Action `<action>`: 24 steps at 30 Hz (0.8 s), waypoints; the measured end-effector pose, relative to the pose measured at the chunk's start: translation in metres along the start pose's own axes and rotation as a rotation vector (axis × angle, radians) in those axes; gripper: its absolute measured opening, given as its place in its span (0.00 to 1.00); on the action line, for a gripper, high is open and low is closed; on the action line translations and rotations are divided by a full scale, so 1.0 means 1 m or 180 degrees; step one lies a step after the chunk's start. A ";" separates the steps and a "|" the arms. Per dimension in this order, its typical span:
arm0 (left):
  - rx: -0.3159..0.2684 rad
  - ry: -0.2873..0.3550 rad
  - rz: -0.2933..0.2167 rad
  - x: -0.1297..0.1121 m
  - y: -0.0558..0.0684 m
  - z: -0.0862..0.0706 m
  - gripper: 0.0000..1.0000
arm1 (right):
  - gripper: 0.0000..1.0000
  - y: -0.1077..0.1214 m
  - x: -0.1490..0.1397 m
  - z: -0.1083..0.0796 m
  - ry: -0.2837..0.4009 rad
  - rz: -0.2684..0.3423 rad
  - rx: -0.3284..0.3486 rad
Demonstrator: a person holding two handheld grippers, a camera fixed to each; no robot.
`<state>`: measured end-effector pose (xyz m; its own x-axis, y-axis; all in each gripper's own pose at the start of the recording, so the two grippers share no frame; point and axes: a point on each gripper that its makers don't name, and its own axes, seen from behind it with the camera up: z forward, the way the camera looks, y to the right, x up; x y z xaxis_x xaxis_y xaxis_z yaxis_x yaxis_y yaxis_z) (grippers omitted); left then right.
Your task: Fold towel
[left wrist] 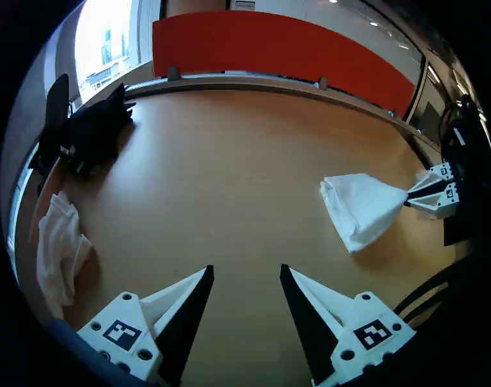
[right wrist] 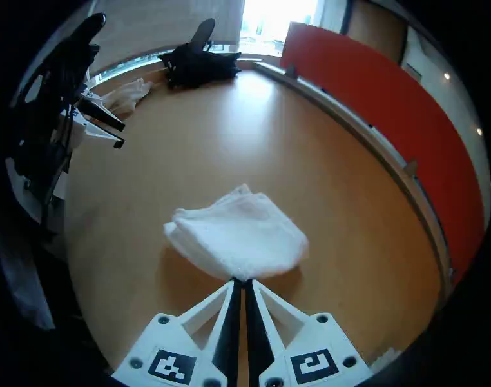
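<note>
A folded white towel (right wrist: 239, 235) lies on the wooden table (right wrist: 245, 142), and my right gripper (right wrist: 240, 281) is shut on its near edge. In the left gripper view the same towel (left wrist: 360, 208) sits at the right, with the right gripper (left wrist: 408, 197) pinching its corner. My left gripper (left wrist: 245, 274) hovers open over bare table (left wrist: 245, 168), well left of the towel, with nothing between its fingers. In the right gripper view the left gripper (right wrist: 120, 132) appears far off at the upper left, open.
A second, crumpled white towel (left wrist: 58, 248) lies at the table's left edge, seen also as a white towel (right wrist: 126, 93) at the far corner. A black bag (left wrist: 94, 132) sits at the far left corner. A red partition (left wrist: 278, 51) runs along the far table edge.
</note>
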<state>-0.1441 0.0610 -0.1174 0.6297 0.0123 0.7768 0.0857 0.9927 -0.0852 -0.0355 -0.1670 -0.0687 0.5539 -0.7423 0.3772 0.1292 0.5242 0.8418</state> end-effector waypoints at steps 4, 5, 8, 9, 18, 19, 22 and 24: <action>-0.0012 0.0066 -0.0012 0.007 0.002 -0.002 0.75 | 0.04 0.012 0.029 -0.015 0.0116 -0.0137 -0.0070; -0.0015 0.0082 -0.0016 0.009 0.003 -0.003 0.76 | 0.04 0.015 0.036 -0.018 0.0147 -0.0166 -0.0089; -0.0026 0.0124 -0.0019 0.014 0.005 -0.005 0.75 | 0.04 0.022 0.055 -0.030 0.0241 -0.0251 -0.0135; -0.0030 0.0137 -0.0017 0.016 0.005 -0.005 0.75 | 0.04 0.024 0.060 -0.034 0.0264 -0.0276 -0.0145; -0.0057 0.0228 0.0014 0.027 0.010 -0.010 0.75 | 0.04 0.041 0.081 -0.060 0.0355 -0.0401 -0.0257; -0.0061 0.0235 0.0013 0.027 0.011 -0.011 0.75 | 0.04 0.043 0.081 -0.062 0.0353 -0.0396 -0.0271; -0.0069 0.0251 0.0013 0.029 0.011 -0.012 0.75 | 0.04 0.051 0.077 -0.068 0.0345 -0.0368 -0.0311; -0.0072 0.0259 0.0016 0.030 0.012 -0.013 0.75 | 0.04 0.056 0.074 -0.072 0.0340 -0.0342 -0.0338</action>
<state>-0.1139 0.0715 -0.1029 0.6908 0.0065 0.7230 0.0992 0.9896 -0.1037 0.0721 -0.1622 -0.0216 0.6156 -0.7508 0.2394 0.2754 0.4896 0.8273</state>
